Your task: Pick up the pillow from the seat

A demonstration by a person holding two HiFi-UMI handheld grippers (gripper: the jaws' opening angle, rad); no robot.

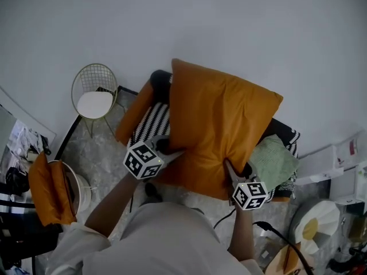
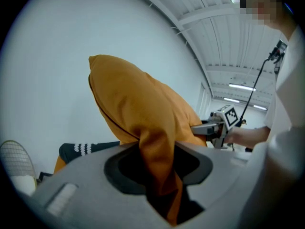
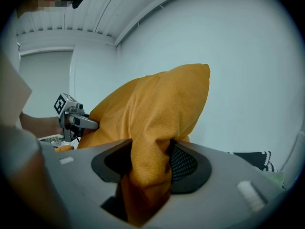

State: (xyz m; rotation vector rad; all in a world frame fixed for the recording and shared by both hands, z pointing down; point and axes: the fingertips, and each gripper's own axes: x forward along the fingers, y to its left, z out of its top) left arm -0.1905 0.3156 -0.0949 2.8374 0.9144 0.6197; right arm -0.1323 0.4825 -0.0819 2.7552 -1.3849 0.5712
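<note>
Firmly, left tool (image 1: pixel 170 152) and right tool (image 1: pixel 230 169) each clamp the orange pillow (image 1: pixel 218 122) by its lower edge; striped seat (image 1: pixel 152 122) beyond.

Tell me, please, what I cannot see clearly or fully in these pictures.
- Striped seat, head view: the orange pillow covers most of it; whether they touch is unclear.
- Green cloth, head view: its left part is behind the pillow.
- Left gripper and right gripper, own views: pinched pillow fabric hides where the pads press.
</note>
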